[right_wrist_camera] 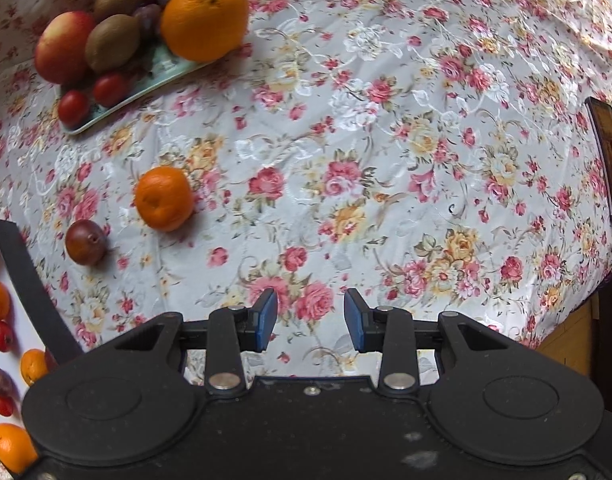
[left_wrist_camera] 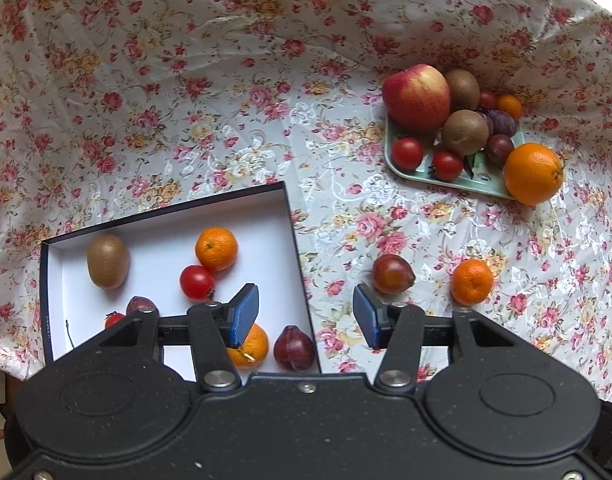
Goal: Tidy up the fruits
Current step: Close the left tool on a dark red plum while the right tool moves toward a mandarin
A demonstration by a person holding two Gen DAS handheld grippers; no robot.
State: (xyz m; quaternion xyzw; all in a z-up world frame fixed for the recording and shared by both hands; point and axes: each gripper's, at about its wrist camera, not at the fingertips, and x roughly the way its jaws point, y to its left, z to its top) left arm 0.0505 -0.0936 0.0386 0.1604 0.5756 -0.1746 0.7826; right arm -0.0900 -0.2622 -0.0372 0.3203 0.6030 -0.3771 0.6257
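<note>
My left tongs (left_wrist_camera: 306, 316) hang spread and empty above the right wall of the white-lined box (left_wrist_camera: 298, 240); small print on the box's left wall is too tiny to read. Inside lie a kiwi (left_wrist_camera: 107, 261), long axis running away from me, a mandarin (left_wrist_camera: 216, 249) with stem scar upward, a cherry tomato (left_wrist_camera: 197, 282) and a dark plum (left_wrist_camera: 294, 348) with its tip pointing away. On the floral cloth of the desk (left_wrist_camera: 226, 100), just right of the box, a loose plum (left_wrist_camera: 392, 274) points its tip to the right, beside a loose mandarin (left_wrist_camera: 471, 282). The pale green tray (left_wrist_camera: 477, 184) farther back holds an apple (left_wrist_camera: 416, 97), kiwis and tomatoes, with a large orange (left_wrist_camera: 533, 173) on its near corner. My right tongs (right_wrist_camera: 310, 319) are spread, empty, over bare cloth. A phone (right_wrist_camera: 607, 160) lies at the right edge.
</note>
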